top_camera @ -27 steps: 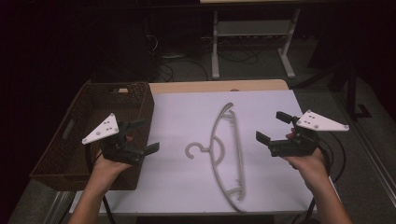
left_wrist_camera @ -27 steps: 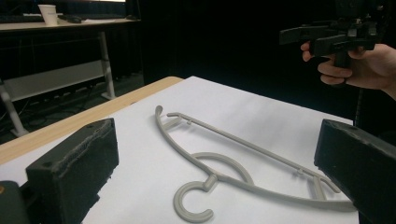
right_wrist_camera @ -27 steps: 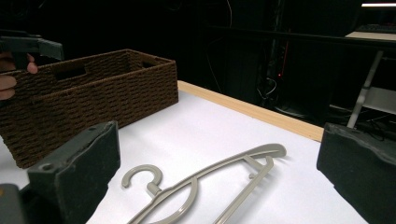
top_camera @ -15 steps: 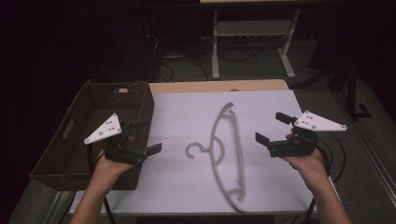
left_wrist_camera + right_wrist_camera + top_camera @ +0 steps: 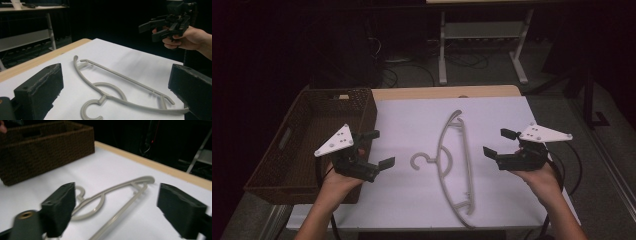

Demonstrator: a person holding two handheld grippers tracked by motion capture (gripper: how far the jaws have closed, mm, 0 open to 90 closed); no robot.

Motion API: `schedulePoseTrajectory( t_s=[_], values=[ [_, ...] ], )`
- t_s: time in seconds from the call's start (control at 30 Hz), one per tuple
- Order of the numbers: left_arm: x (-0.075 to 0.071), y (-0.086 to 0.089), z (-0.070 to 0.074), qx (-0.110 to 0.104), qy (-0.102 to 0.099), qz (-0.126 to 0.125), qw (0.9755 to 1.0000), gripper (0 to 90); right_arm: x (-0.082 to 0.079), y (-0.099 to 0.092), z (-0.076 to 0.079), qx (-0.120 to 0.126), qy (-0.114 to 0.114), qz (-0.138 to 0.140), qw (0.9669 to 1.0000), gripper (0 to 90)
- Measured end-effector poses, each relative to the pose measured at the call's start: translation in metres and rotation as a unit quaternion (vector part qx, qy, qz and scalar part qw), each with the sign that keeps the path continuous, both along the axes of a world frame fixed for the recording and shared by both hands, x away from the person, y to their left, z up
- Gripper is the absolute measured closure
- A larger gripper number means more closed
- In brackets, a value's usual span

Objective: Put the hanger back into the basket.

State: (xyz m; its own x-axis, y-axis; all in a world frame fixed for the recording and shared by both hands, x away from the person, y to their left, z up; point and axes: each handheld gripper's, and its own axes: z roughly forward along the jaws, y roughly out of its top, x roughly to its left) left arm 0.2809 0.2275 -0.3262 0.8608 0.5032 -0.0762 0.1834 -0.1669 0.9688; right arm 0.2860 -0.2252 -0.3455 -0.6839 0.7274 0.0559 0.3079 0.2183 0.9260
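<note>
Grey hanger [image 5: 455, 165] flat on white table [image 5: 407, 115], open left tool [image 5: 378, 148] and right tool [image 5: 498, 142] flanking it, wicker basket [image 5: 292, 150] at left

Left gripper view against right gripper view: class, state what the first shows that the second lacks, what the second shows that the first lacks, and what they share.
Left gripper view alone: the right gripper, held in a hand above the far table edge, jaws apart with nothing between them. Right gripper view alone: the brown wicker basket. Both: the grey hanger lying flat on the white table, framed by open black jaws.

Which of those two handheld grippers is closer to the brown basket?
The left gripper, hovering right beside the basket. The right gripper is across the table, beyond the hanger.
</note>
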Motion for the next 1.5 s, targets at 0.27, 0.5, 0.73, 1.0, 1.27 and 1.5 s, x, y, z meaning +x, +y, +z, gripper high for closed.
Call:
schedulePoseTrajectory(
  t_s=[0.27,0.5,0.73,1.0,1.27,1.5],
  values=[
    [-0.001,-0.013,-0.008,0.007,0.009,-0.014,0.9998,0.0,-0.006,0.007,-0.019,-0.048,0.037,0.039,0.9974,64.4],
    [-0.002,-0.017,-0.011,0.009,0.012,-0.019,0.9997,0.0,-0.015,0.015,-0.04,-0.097,0.07,0.083,0.9894,89.2],
    [-0.002,-0.017,-0.011,0.006,0.013,-0.019,0.9997,0.0,-0.02,0.019,-0.069,-0.137,0.119,0.115,0.9766,89.4],
    [-0.002,-0.021,-0.015,0.012,0.018,-0.025,0.9995,0.0,-0.017,0.031,-0.087,-0.168,0.16,0.146,0.9618,89.4],
    [-0.003,-0.022,-0.016,0.012,0.019,-0.025,0.9994,0.0,-0.017,0.037,-0.094,-0.176,0.181,0.166,0.9532,89.4],
    [-0.003,-0.023,-0.016,0.017,0.02,-0.028,0.9993,0.0,-0.016,0.044,-0.096,-0.172,0.188,0.175,0.951,89.5]
  ],
)
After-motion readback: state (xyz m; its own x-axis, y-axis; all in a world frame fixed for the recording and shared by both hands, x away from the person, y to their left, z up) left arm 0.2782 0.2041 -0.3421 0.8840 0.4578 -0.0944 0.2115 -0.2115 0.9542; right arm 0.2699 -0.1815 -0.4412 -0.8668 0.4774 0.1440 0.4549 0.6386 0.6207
